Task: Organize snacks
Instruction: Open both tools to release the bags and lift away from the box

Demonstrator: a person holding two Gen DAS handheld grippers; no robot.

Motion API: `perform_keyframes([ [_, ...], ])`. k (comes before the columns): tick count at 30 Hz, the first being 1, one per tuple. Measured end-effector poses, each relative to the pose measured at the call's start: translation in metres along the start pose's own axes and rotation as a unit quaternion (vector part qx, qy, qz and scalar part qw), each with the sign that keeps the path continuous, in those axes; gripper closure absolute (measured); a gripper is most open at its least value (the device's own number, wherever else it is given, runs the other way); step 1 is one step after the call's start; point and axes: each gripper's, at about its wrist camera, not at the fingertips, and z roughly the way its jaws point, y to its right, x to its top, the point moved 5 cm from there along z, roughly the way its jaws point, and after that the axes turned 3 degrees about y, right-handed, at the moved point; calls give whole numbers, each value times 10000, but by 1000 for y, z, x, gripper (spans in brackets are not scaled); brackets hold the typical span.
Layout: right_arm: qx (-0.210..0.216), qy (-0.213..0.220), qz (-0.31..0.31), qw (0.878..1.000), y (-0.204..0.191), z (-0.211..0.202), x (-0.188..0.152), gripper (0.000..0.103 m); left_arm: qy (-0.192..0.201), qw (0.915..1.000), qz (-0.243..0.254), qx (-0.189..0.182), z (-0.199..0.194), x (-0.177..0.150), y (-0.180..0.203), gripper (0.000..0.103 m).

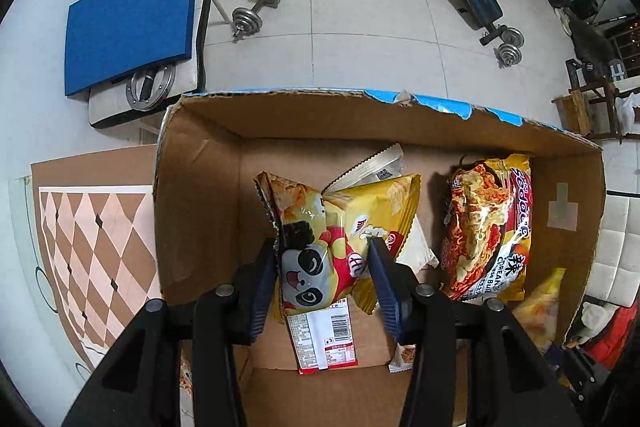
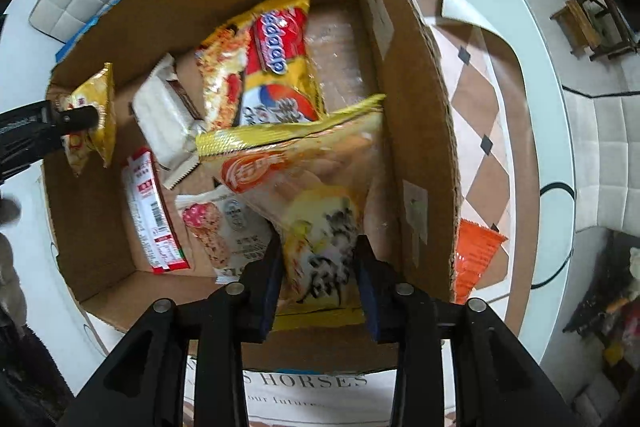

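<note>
A cardboard box (image 1: 200, 155) (image 2: 416, 99) holds several snacks. My left gripper (image 1: 324, 247) is shut on a yellow panda snack bag (image 1: 320, 247), held over the box's middle; it also shows in the right wrist view (image 2: 92, 115). My right gripper (image 2: 318, 247) is shut on an orange-yellow chip bag (image 2: 304, 187), held over the box's right side; it shows blurred in the left wrist view (image 1: 540, 303). A Sedaap noodle packet (image 1: 488, 223) (image 2: 264, 67), a white packet (image 2: 164, 119) and a red-white packet (image 1: 324, 335) (image 2: 154, 219) lie on the box floor.
The box sits on a white table with a brown diamond-patterned mat (image 1: 92, 251) (image 2: 480, 115). An orange packet (image 2: 476, 251) lies on the mat outside the box's right wall. Chairs, a blue pad (image 1: 128, 27) and dumbbells (image 1: 256, 7) are beyond the table.
</note>
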Motion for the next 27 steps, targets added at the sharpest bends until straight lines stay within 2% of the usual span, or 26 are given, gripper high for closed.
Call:
perform_keyframes([
  [1, 5, -38, 22, 10000, 1, 1, 1, 39, 0, 10000, -35, -25, 0, 1, -1, 59],
  [3, 52, 7, 18, 10000, 0, -2, 2, 19, -2, 9999, -95, -80, 0, 5, -1, 55],
  [4, 103, 10, 15, 9999, -2, -3, 2, 18, 6, 9999, -103, -71, -1, 6, -2, 43],
  [5, 61, 10, -6, 10000, -3, -5, 2, 16, 38, 9999, -102, -55, -2, 7, -2, 23],
  [6, 16, 44, -51, 10000, -5, -7, 3, 12, 103, 9999, -85, -45, -5, 8, -1, 16],
  [7, 0, 99, -90, 9999, -7, -9, 3, 11, 183, 9998, -63, -25, -8, 8, 0, 12],
  [17, -167, 579, -377, 9975, -21, -38, 3, 8, 569, 9982, 0, -189, -43, -13, 6, 12],
  [24, -196, 1068, -661, 9919, -31, -70, -14, 7, 1167, 9925, 51, -351, -87, -64, 11, 12],
  [27, -73, 1309, -791, 9882, -36, -85, -27, 7, 1451, 9886, -32, -406, -107, -92, 8, 12],
])
